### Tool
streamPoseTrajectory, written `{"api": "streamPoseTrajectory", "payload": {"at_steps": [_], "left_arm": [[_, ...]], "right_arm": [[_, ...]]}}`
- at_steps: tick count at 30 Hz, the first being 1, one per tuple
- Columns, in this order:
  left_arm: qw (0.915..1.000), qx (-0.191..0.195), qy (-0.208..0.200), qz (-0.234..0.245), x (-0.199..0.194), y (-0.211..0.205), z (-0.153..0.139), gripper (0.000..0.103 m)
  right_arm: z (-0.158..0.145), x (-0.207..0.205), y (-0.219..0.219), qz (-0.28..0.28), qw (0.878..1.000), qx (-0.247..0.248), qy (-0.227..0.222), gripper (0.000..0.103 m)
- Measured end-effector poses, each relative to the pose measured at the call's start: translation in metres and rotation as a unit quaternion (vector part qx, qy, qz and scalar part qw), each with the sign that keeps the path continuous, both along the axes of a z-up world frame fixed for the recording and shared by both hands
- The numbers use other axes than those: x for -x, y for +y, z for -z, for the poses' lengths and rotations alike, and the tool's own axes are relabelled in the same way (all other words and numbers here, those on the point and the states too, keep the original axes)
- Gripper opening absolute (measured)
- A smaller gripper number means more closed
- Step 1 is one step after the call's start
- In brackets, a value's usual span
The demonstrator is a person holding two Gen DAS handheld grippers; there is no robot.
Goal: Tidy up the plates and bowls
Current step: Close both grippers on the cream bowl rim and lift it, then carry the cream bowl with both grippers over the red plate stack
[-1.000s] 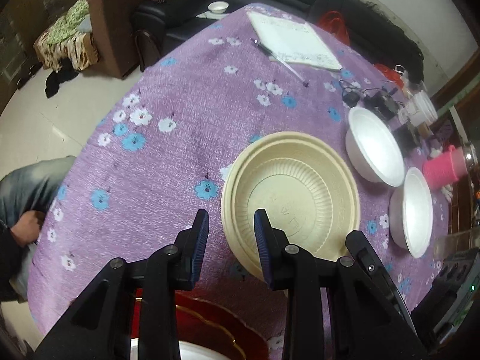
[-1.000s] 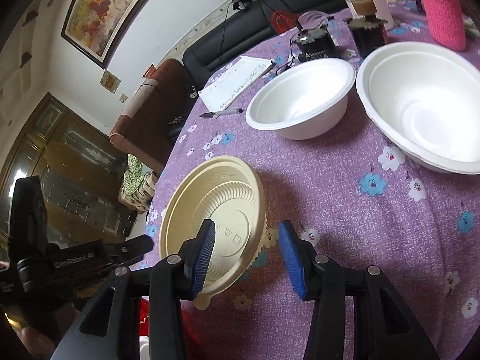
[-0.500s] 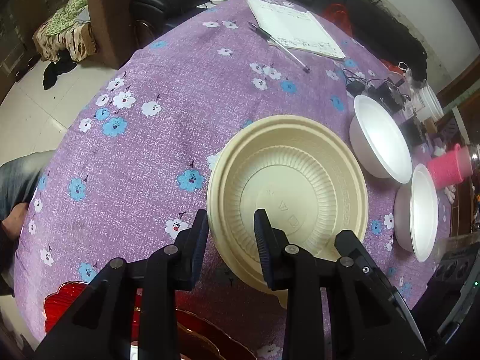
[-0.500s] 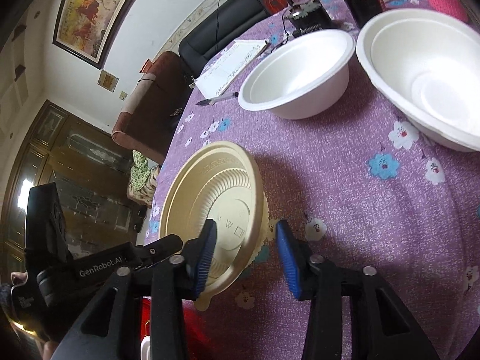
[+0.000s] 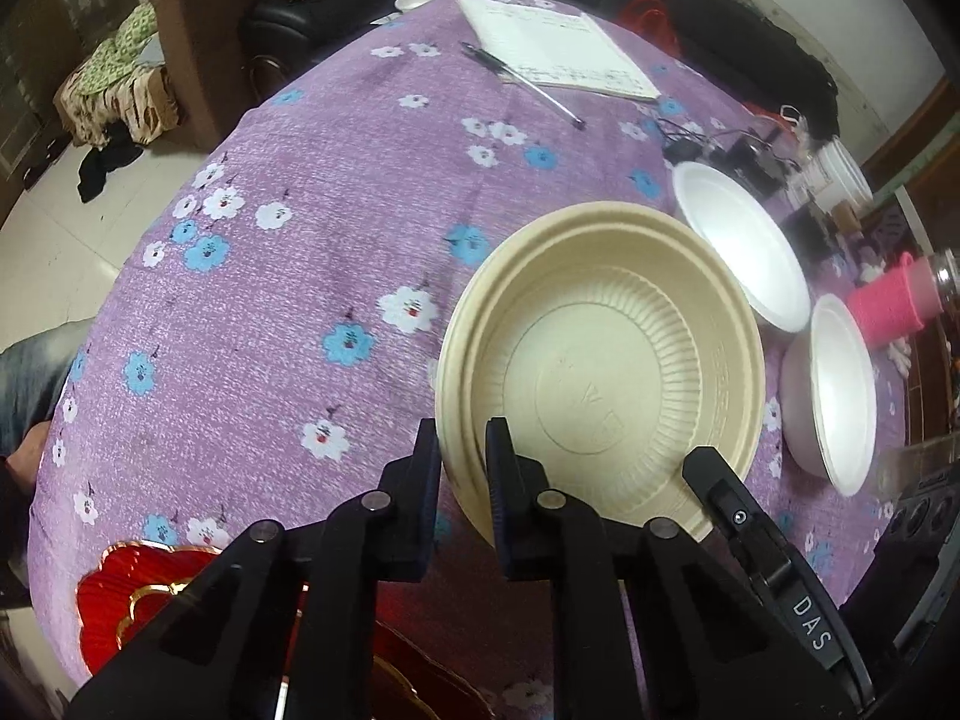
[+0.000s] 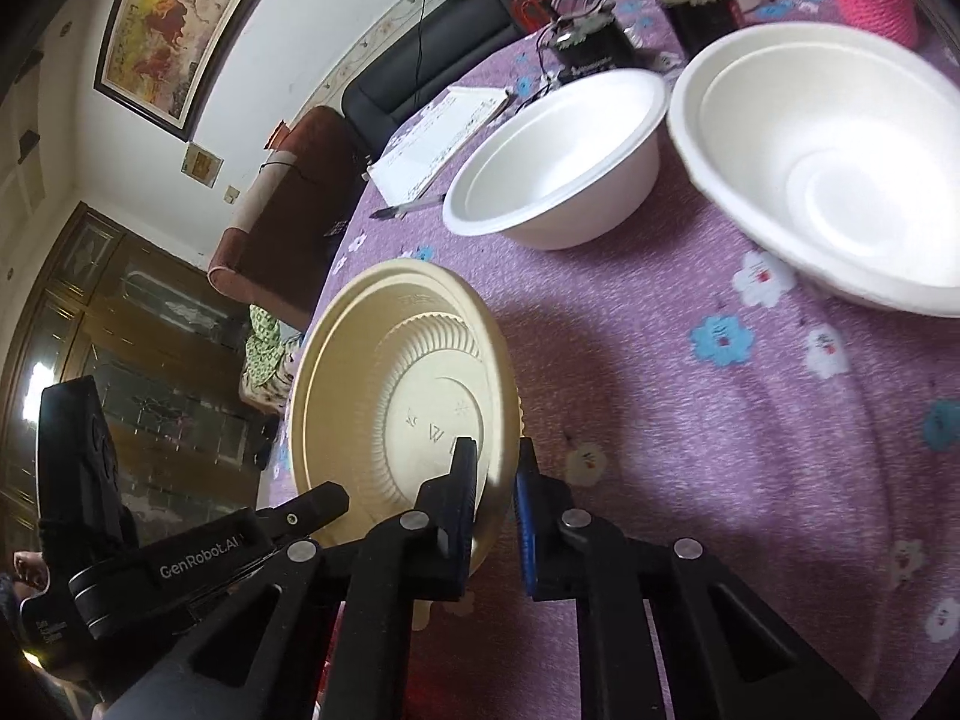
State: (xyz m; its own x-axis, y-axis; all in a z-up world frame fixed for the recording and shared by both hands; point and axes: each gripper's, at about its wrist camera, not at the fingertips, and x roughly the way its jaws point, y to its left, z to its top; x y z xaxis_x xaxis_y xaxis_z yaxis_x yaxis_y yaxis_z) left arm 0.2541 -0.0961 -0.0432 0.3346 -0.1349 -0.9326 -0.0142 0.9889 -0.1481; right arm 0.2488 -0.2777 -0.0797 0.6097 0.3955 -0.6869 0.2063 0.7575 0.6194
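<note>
Grippers, left [image 5: 462, 468] and right [image 6: 497, 483], have just closed onto opposite rims of the beige plate [image 5: 600, 372], tilted above the purple tablecloth [image 5: 300, 276], while two white bowls [image 6: 564, 162] beyond it stand unstacked.

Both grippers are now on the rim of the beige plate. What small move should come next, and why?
Probably lift the beige plate a little, both hands together. The left gripper and the right gripper have just been closing, each with the rim between its jaws, so the grip looks ready. The two white bowls wait beside it.
</note>
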Motion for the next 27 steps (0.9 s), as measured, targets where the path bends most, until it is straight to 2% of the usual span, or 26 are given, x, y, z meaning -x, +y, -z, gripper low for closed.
{"api": "streamPoseTrajectory", "payload": {"at_steps": [6,11,21,27], "left_arm": [[0.9999,0.006,0.001,0.015,0.014,-0.017,0.0,0.012],[0.9992,0.007,-0.012,0.037,0.042,-0.044,-0.002,0.013],[0.9959,0.003,-0.059,0.068,0.106,-0.083,-0.017,0.013],[0.991,-0.008,-0.105,0.082,0.151,-0.096,-0.028,0.013]], "right_arm": [[-0.002,0.018,-0.014,0.01,1.0,0.005,0.002,0.011],[-0.007,0.046,-0.036,0.022,1.0,0.012,0.002,0.011],[-0.027,0.115,-0.072,0.036,0.999,0.036,-0.014,0.011],[-0.037,0.161,-0.084,0.043,0.998,0.04,-0.03,0.012]]}}
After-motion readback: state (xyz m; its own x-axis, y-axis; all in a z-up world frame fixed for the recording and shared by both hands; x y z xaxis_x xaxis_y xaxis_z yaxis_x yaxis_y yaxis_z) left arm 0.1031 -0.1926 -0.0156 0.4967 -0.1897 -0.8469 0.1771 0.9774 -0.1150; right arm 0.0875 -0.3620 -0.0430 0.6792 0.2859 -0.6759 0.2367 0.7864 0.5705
